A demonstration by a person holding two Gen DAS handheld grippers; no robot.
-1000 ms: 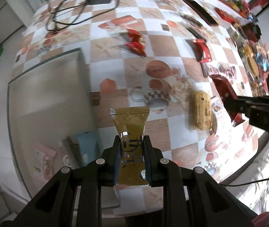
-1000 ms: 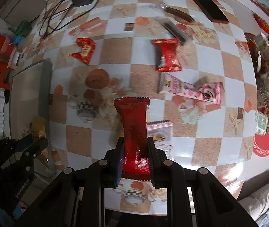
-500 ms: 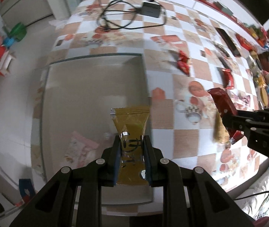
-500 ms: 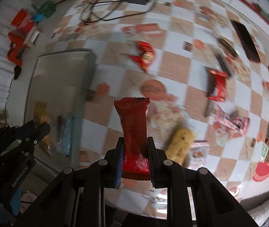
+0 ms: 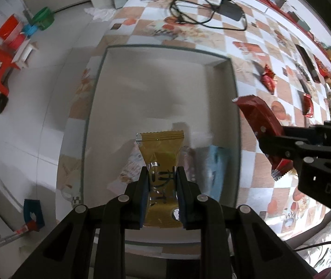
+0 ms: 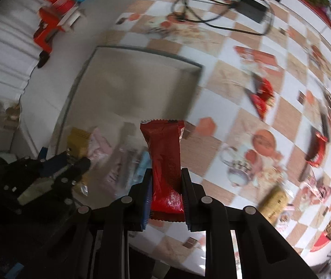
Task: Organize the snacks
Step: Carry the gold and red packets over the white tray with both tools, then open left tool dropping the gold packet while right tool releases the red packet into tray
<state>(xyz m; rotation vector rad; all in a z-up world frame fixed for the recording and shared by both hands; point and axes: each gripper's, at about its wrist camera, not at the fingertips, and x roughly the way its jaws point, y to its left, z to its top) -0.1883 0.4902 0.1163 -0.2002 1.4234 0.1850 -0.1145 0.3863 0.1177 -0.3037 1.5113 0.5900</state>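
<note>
Snacks are pinched in both tools: a gold packet (image 5: 159,155) is clamped between the fingers of the left hand-held gripper (image 5: 162,195), and a red packet (image 6: 165,162) is clamped between the fingers of the right hand-held gripper (image 6: 166,195). Directly ahead of and beneath the left hand-held gripper a clear rectangular bin (image 5: 234,107) is seen, set on the checkered bench (image 5: 253,53). Inside the bin, just to the right of the gold packet, a light blue packet (image 5: 216,162) is lying, and a pinkish printed packet (image 5: 130,162) lies just to its left. The right hand-held gripper is held beside the bin's right wall, its red packet (image 5: 258,121) tilted over the rim. Further ahead on the bench a black cable with adapter (image 5: 230,11) is coiled, and several red snacks (image 6: 262,94) are scattered off to the right of the right hand-held gripper, with a yellow snack (image 6: 274,201) nearer.
</note>
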